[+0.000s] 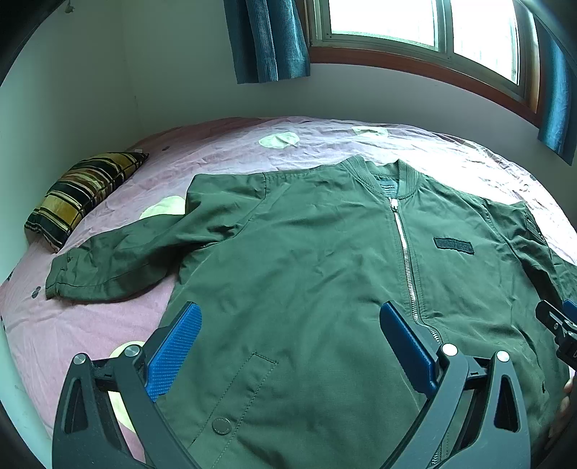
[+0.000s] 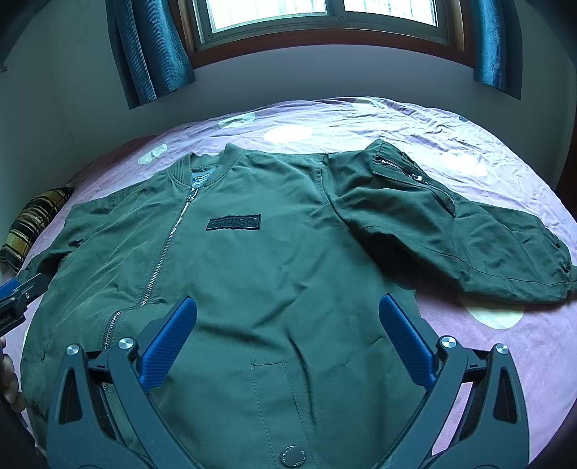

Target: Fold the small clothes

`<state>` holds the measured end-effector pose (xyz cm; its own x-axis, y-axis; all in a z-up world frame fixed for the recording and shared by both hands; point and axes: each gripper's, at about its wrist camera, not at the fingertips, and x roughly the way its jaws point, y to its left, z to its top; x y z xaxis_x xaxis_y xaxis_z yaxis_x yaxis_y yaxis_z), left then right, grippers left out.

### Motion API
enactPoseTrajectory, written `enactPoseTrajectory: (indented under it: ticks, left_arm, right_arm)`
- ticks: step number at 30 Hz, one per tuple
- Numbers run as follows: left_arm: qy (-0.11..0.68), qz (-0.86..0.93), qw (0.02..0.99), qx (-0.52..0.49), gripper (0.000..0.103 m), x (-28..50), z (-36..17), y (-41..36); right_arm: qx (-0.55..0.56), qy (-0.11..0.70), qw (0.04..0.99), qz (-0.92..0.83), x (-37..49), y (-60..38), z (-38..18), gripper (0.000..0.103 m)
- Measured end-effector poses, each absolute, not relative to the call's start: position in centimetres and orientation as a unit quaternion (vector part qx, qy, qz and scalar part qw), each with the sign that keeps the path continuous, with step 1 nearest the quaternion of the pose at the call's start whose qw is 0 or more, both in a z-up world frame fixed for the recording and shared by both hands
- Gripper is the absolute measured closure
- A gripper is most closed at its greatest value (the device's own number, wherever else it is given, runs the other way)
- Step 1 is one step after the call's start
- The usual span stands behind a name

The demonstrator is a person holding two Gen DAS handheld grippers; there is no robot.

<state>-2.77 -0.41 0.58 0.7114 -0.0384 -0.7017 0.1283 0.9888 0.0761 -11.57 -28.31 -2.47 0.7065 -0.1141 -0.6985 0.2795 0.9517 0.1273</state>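
Hovering wide open: left claw (image 1: 290, 317), right claw (image 2: 288, 310), above jacket (image 1: 317, 252).

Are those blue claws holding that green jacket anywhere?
No. The left gripper and right gripper are both open above the jacket, pinching no fabric.

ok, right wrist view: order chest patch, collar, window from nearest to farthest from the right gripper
From the right gripper, open above the jacket:
1. Chest patch, just ahead, slightly left.
2. Collar, farther up the jacket, to the left.
3. Window, on the wall past the bed, farthest.
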Motion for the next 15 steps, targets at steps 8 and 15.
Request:
enactPoseTrajectory:
  ticks: [8, 15]
  left_arm:
    - [0.378, -0.043, 0.923, 0.058, 0.004, -2.80, 0.55, -0.24]
    - [0.377, -0.044, 0.923, 0.058, 0.004, -2.86, 0.54, -0.08]
  right_arm:
    - [0.113, 0.368, 0.917, -0.107, -11.55, -28.26, -2.50, 0.002]
    - [0.112, 0.368, 0.917, -0.107, -11.51, -28.24, -2.49, 0.002]
